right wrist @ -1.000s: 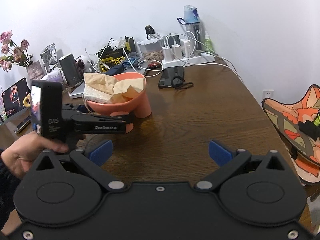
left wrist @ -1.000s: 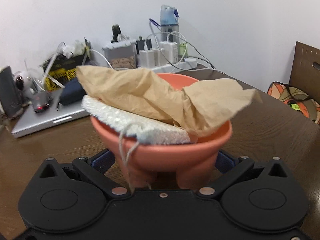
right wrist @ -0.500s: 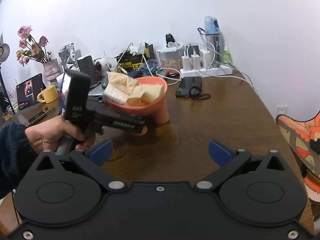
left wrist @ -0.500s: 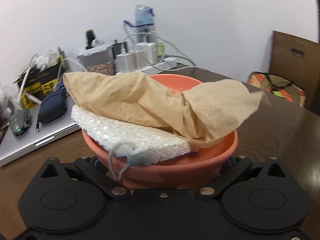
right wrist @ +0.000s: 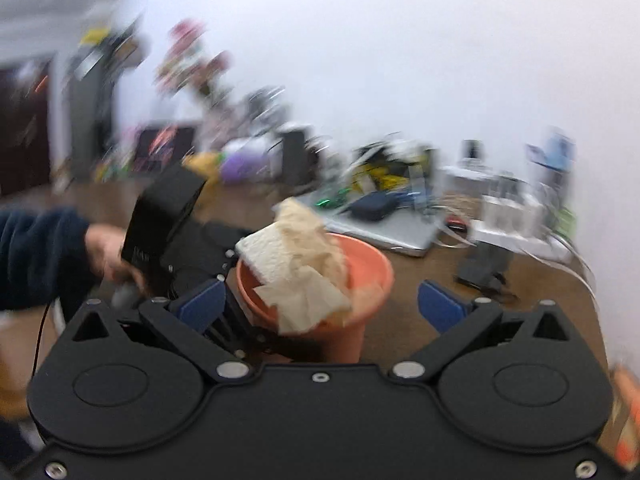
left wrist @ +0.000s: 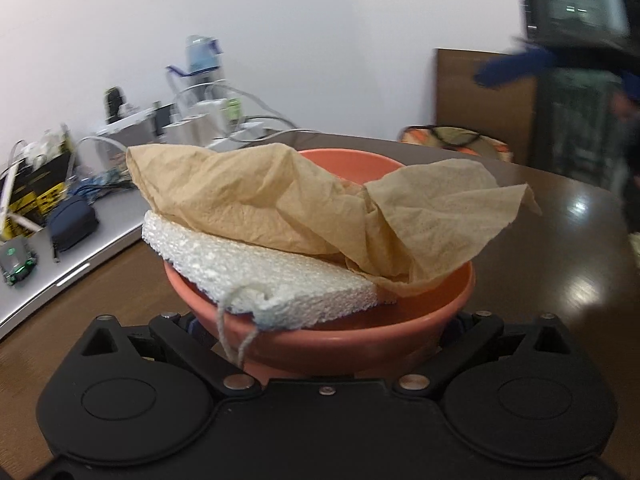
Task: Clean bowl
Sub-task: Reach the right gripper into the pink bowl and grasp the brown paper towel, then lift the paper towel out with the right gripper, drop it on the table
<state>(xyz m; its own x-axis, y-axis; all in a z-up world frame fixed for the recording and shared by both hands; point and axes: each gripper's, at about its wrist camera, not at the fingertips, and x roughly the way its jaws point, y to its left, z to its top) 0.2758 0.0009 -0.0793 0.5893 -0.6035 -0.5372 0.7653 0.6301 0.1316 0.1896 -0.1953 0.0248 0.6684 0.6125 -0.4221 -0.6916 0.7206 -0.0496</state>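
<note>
A salmon-pink footed bowl (left wrist: 320,336) fills the left wrist view, holding a crumpled brown paper towel (left wrist: 320,208) on top of a white sponge (left wrist: 256,268) with a string loop. My left gripper (left wrist: 324,344) is shut on the bowl's foot, its fingers mostly hidden under the bowl. In the blurred right wrist view the bowl (right wrist: 364,276), paper towel (right wrist: 308,296) and sponge (right wrist: 268,252) appear between the blue pads (right wrist: 200,306) of my right gripper (right wrist: 320,306), which is open. A hand (right wrist: 108,256) holds the left gripper (right wrist: 168,220).
The dark wooden table (left wrist: 560,240) carries a silver laptop (left wrist: 80,264), a dark pouch (left wrist: 72,224), chargers with cables (left wrist: 208,120), a water bottle (left wrist: 200,56) and a black phone (right wrist: 484,264). A chair back (left wrist: 480,100) stands at the table's far side.
My left gripper has raised the bowl and swung it round toward the right. My right gripper has swept left and closer, so the bowl now lies between its open fingers.
</note>
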